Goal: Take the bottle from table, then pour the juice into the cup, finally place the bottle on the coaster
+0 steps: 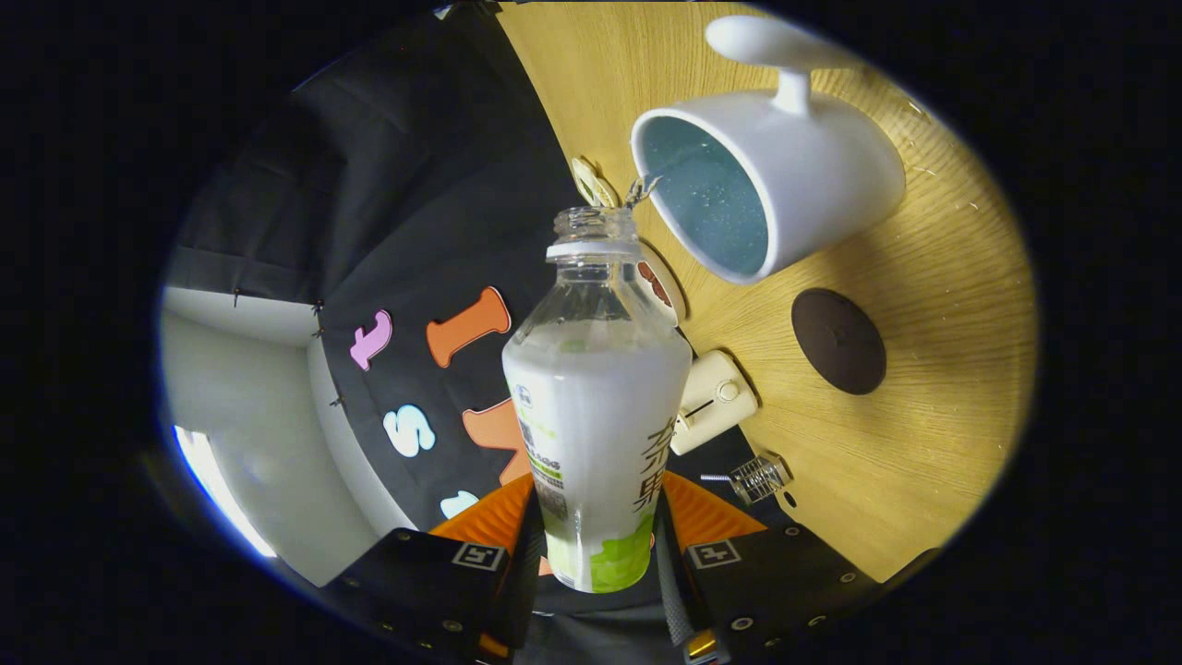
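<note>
- The gripper had both fingers pressed on the bottle, which blocked the centre of the frame.
- The cup stood close ahead of the bottle mouth, upper right.
- Bare table lay lower right, around the coaster.
- A small cream device sat just right of the bottle.

gripper clamps bottle | juice streams into cup | coaster near cup
</note>
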